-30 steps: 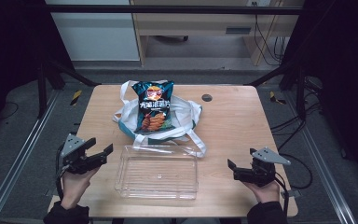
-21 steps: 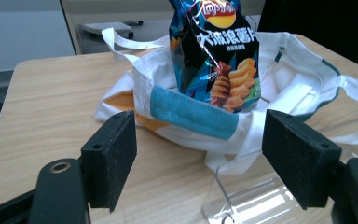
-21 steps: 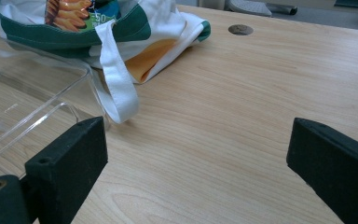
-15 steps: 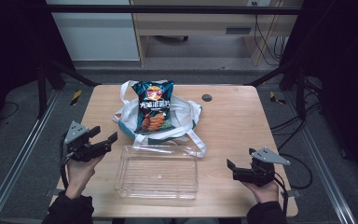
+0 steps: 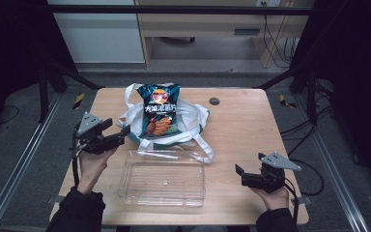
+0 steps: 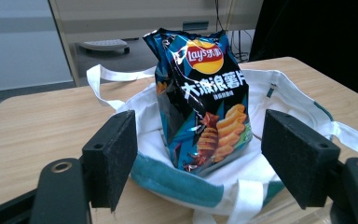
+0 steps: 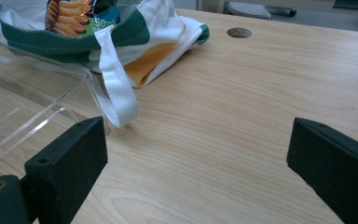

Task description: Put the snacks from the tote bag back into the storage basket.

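Observation:
A dark blue Lay's crisp bag (image 5: 159, 110) (image 6: 203, 98) stands upright in a white tote bag with a green band (image 5: 188, 118) (image 6: 177, 182) (image 7: 121, 32) at the table's back middle. In front of it lies a clear plastic tray (image 5: 163, 177) (image 7: 14, 107). My left gripper (image 5: 118, 135) (image 6: 198, 161) is held up off the table to the left of the tote, open, its jaws framing the crisp bag from a short way off. My right gripper (image 5: 239, 175) (image 7: 196, 168) rests low at the front right, open, with bare tabletop between its jaws.
The wooden table (image 5: 241, 125) has a small round dark hole (image 5: 214, 101) (image 7: 238, 32) at the back right. White tote straps (image 5: 200, 152) (image 7: 116, 93) trail onto the table beside the tray. Dark metal frame rails and cables surround the table.
My left gripper has risen from the table's front left and moved forward toward the tote and crisp bag. The right gripper has stayed in place.

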The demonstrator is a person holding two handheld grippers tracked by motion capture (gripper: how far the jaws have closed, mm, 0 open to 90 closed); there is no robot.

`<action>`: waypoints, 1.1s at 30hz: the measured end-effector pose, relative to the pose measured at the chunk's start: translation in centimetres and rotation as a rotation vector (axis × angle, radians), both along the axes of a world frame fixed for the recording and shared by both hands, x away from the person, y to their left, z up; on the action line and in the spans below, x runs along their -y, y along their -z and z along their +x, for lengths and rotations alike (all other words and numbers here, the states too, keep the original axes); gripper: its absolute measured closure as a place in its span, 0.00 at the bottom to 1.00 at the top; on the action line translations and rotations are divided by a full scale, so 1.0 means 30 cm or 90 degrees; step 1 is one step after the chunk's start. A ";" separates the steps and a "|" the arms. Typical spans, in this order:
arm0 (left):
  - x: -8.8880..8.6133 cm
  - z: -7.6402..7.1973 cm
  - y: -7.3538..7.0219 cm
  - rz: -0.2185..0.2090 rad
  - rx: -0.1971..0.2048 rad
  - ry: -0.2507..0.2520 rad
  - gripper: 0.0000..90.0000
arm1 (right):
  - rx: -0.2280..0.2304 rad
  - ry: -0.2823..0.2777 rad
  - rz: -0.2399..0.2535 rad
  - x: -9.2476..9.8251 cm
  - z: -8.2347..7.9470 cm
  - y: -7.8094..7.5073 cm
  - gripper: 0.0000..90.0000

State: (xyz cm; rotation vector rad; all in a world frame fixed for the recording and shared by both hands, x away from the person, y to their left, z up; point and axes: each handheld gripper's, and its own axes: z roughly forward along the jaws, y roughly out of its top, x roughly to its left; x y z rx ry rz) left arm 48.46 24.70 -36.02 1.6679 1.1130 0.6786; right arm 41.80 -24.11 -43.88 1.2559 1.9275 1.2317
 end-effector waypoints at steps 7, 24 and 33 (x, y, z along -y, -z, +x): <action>0.019 0.048 -0.016 0.007 0.001 -0.003 0.30 | 0.004 0.000 -0.001 -0.006 -0.001 -0.003 0.06; 0.081 0.182 -0.043 0.011 -0.006 -0.004 0.31 | 0.007 0.002 0.002 -0.003 0.007 -0.008 0.06; 0.113 0.261 -0.044 0.033 -0.014 -0.004 0.35 | 0.004 0.004 0.003 -0.006 0.012 -0.007 0.06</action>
